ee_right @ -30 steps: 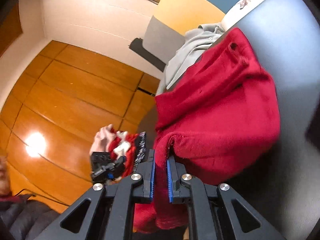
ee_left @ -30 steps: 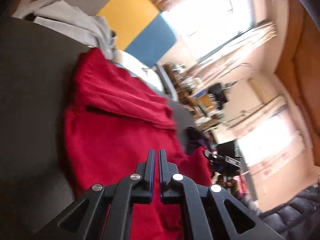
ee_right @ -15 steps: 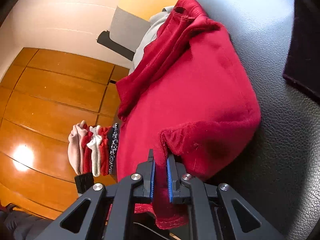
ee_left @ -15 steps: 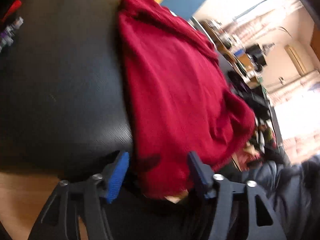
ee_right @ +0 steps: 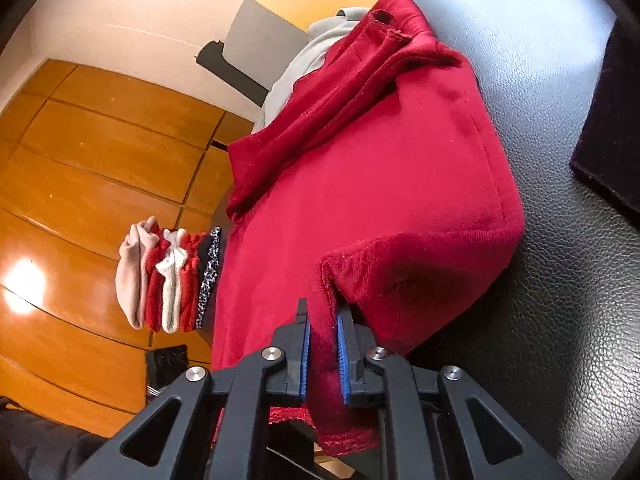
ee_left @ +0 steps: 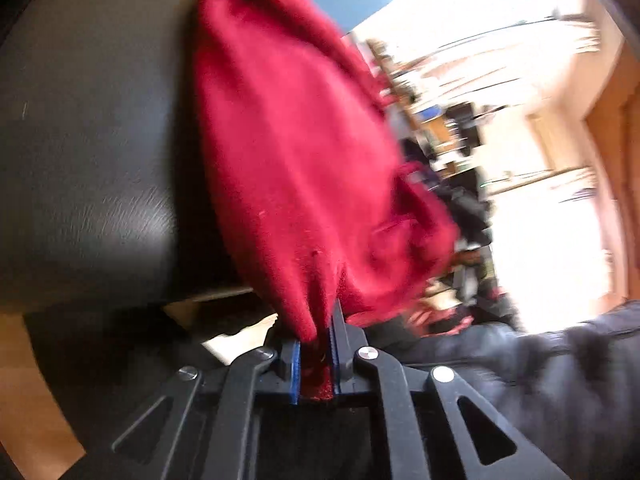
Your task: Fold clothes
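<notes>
At the cushion edge, left gripper (ee_left: 316, 334) closing on red garment (ee_left: 288, 152), right gripper (ee_right: 323, 334) opening slightly, pinching its hem.

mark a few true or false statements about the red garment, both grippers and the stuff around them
1. The right gripper has the red garment pinched between its blue pads. True.
2. The left gripper hangs wide open with nothing in it. False: its jaws are closing, with red fabric between them.
3. The red garment lies on a dark leather-like surface. True.
4. The stack of folded clothes sits on top of the red garment. False: it sits beside it, towards the wooden floor.
5. A grey garment lies past the far end of the red one. True.
6. The red garment is folded into a small square. False: it is spread long, with a fold along one side.
</notes>
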### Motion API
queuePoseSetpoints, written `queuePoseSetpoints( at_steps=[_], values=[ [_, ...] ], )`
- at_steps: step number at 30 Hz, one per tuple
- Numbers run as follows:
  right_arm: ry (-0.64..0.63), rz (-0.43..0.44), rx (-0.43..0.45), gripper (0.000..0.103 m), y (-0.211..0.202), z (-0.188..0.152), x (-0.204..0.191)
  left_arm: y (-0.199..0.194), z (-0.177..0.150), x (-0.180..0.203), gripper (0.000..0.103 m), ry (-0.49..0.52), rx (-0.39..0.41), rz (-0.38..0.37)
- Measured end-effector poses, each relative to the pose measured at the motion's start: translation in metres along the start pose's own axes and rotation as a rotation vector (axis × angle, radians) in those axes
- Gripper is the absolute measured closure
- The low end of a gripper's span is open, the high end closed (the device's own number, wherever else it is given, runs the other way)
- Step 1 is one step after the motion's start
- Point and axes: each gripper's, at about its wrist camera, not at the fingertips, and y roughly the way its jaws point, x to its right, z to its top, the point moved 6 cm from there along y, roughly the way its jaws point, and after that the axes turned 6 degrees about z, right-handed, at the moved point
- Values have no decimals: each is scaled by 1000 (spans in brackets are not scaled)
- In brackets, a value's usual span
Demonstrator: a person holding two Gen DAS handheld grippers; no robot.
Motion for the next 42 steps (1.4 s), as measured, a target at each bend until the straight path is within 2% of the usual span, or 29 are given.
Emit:
queuePoseSetpoints(
  at_steps=[4, 10, 13, 16, 19, 21, 24, 28, 31, 32, 35, 39, 42],
  values=[
    [-43, 30, -6, 91, -5, 1, -14, -30, 33, 26, 94, 5, 103, -165],
    [-57, 136, 52, 91, -19, 15, -43, -52, 104, 62, 94, 92, 242, -322],
    [-69, 190, 88, 91, -25, 26, -62, -53, 152, 84, 94, 116, 302, -390],
    [-88, 238, 132, 91, -29, 43, -80, -53, 194, 89, 94, 122, 341, -414],
    [-96, 261, 179, 91, -27, 73, -85, -37, 245, 81, 94, 90, 371, -380],
    [-85, 231, 201, 91, -20, 99, -76, -23, 275, 66, 94, 40, 382, -350],
    [-17, 200, 241, 91, -7, 137, -47, 7, 319, 32, 94, -100, 395, -299],
    [89, 127, 277, 91, 12, 178, -1, 38, 349, -14, 94, -221, 375, -181],
    [166, 49, 263, 92, 29, 188, 37, 58, 347, -50, 94, -292, 318, -56],
    [193, 61, 264, 96, 32, 188, 46, 65, 345, -59, 94, -317, 306, -60],
    [215, 94, 284, 96, 30, 184, 54, 71, 336, -64, 94, -333, 328, -98],
    [192, 103, 256, 96, 28, 164, 47, 69, 310, -51, 95, -248, 299, -29],
    [196, 129, 238, 96, 21, 141, 43, 66, 278, -52, 95, -274, 275, -61]
  ],
)
